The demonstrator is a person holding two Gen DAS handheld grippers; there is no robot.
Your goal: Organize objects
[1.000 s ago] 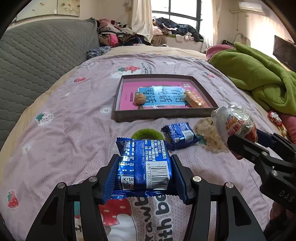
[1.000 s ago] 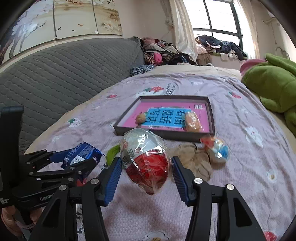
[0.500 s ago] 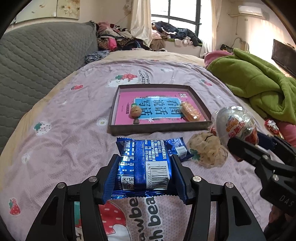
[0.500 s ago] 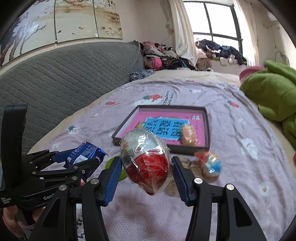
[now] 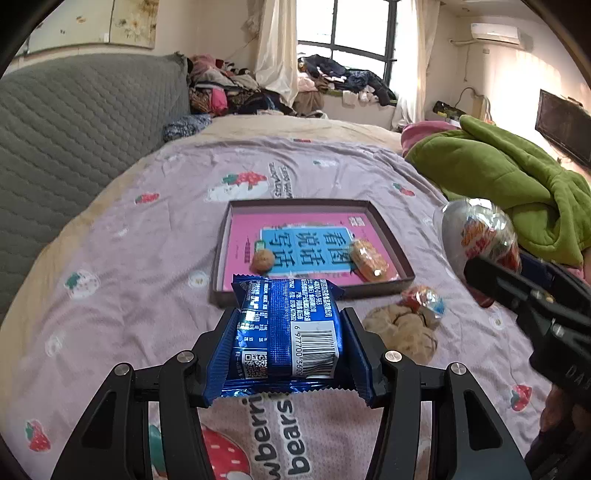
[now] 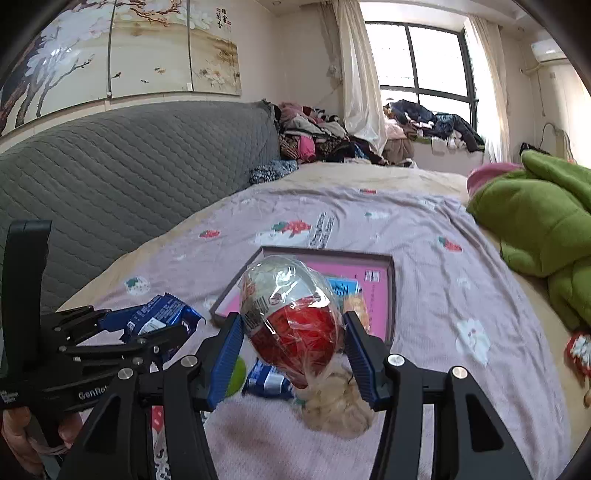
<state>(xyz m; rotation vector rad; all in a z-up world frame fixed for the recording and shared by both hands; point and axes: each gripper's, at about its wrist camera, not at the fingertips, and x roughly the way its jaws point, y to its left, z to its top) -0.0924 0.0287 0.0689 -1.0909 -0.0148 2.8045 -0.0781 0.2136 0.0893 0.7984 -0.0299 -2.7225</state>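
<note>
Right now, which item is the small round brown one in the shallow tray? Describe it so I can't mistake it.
On the lilac strawberry-print bedspread lies a shallow dark-rimmed tray lined with a pink and blue printed sheet. The small round brown walnut-like ball sits near the tray's front left. Its only tray neighbour, an orange snack in clear wrap, is longer, glossy and farther right.

home bedroom, lived-in. lilac strawberry-print bedspread (image 5: 155, 258) covering bed, grey quilted headboard (image 6: 122, 173) backing it, green blanket (image 5: 517, 184) lying crumpled, clothes pile (image 6: 321, 136) sitting by curtained window (image 6: 424, 62), air conditioner (image 5: 495, 33) hanging on wall.
</note>
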